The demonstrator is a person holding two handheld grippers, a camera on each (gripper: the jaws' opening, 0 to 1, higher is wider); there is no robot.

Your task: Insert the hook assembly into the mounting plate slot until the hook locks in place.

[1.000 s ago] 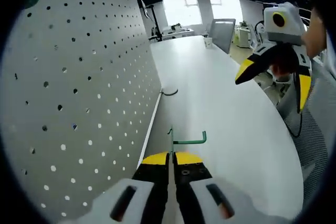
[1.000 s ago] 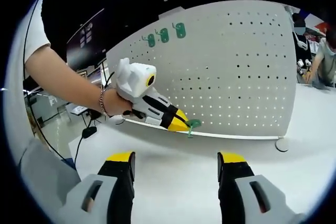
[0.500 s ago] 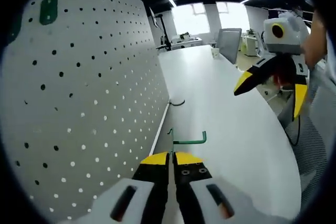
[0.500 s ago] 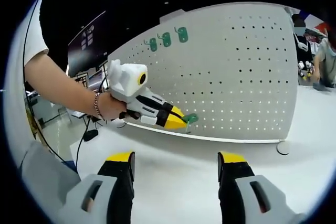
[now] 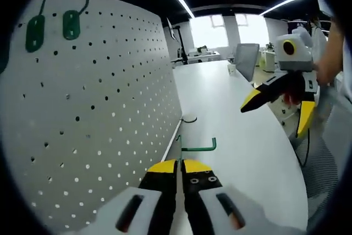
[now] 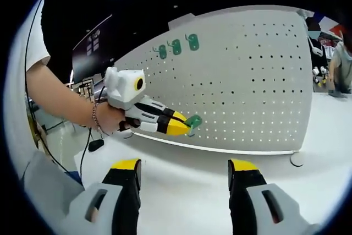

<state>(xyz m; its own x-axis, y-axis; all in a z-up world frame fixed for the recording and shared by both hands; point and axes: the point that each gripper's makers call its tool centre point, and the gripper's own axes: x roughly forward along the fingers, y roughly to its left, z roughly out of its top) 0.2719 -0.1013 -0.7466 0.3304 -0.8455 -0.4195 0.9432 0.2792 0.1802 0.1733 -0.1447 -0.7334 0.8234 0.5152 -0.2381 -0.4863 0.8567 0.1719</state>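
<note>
Fingers of your left gripper (image 5: 180,168) are pinched on the green hook (image 5: 196,147), held off the table (image 5: 236,130) beside the pegboard (image 5: 93,114). Your right gripper (image 6: 183,174) is spread, empty. Hook's plate end is hard to make out.

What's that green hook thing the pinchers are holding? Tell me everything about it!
The green hook looks like thin bent wire coated green, joined to a small flat green plate. The left tool holds it, jaws shut on it. In the left gripper view its arm sticks out sideways and bends up at the tip. It is up off the table, close in front of the white pegboard, not yet hung. Three more green hooks already hang high on the board.
</note>
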